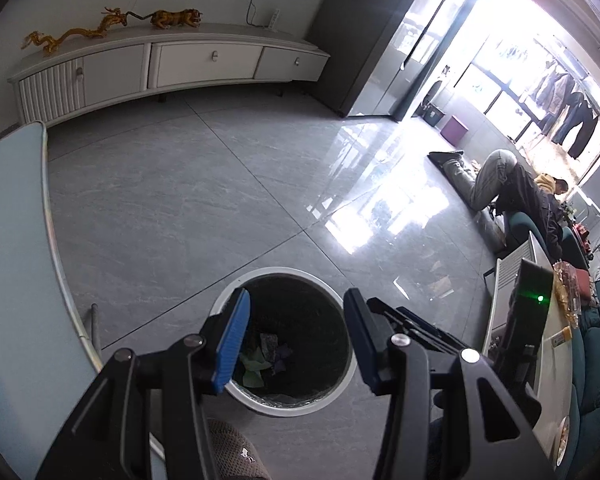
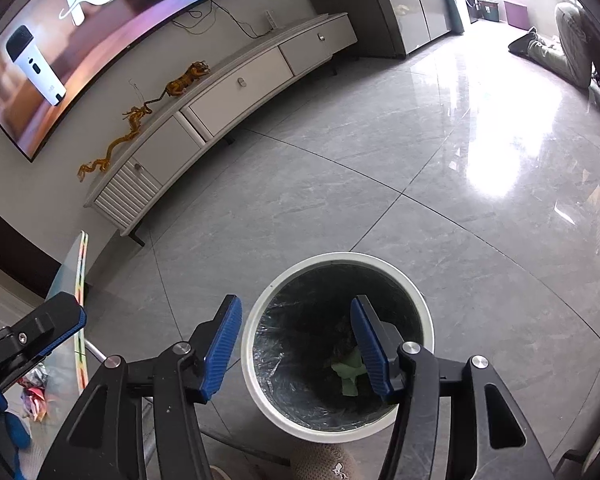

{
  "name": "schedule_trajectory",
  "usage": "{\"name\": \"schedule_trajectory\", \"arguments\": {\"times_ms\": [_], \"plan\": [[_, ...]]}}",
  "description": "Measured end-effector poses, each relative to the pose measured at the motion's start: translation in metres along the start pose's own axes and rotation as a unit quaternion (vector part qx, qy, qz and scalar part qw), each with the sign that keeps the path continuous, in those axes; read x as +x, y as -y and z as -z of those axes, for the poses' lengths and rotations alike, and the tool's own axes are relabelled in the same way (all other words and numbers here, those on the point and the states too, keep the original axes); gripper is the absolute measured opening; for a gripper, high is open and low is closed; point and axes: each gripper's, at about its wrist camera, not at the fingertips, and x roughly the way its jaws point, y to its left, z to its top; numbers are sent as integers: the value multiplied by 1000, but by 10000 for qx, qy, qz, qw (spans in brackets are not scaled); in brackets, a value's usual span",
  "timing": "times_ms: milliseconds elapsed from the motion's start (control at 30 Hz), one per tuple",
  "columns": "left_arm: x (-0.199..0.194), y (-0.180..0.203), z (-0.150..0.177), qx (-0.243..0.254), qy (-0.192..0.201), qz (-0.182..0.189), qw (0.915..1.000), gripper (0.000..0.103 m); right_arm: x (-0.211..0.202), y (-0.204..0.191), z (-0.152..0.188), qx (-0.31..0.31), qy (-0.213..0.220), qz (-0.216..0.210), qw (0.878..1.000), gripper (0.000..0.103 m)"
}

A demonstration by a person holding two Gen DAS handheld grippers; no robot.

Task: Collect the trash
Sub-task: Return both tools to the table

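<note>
1. Trash (image 1: 260,364) lies at the bottom of the white round bin (image 1: 228,300), which stands on the grey tiled floor (image 1: 180,208); green and purplish scraps show against the dark liner (image 2: 284,360), which is there to keep the waste together for lifting out.
2. Left gripper (image 1: 296,340) hangs over the bin mouth with its jaws spread wide and nothing between them.
3. Right gripper (image 2: 296,344) hangs over the same opening, also wide and empty; a green scrap (image 2: 350,376) shows just beside its blue pad.
4. Both being open above the bin suggests, in my judgement, that pieces were let go here.
5. More coloured wrappers (image 2: 34,396) lie on the glass table (image 2: 66,284) near its striped edge, left of the bin, so collecting looks unfinished.
</note>
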Motion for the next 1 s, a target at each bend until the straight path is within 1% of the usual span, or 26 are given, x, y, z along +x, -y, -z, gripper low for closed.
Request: {"name": "schedule_trajectory", "arguments": {"times_ms": [200,367,433,567,667,833,1000], "plan": [[-62,-19,5,-126,540,-399,9977,47,-33,-30,0,-196,262,-224,9992,56],[-121,-41,14,-258,1049,-767,9912,47,-62,-62,4,-463,470,-408,9970,58],[-146,-49,20,-330,1246,-896,9876,50,-72,-76,6,-584,541,-480,9957,58],[-195,-65,29,-457,1636,-1118,9791,50,-92,-103,9,-837,674,-643,9921,59],[-232,-79,35,-491,1948,-1323,9706,50,-106,-124,11,-1035,771,-759,9887,59],[-277,-104,45,-637,2275,-1596,9585,50,-124,-161,17,-1363,884,-1002,9816,59],[-312,-149,61,-1041,2474,-1835,9457,49,-131,-205,28,-1729,884,-1231,9732,59]]}}
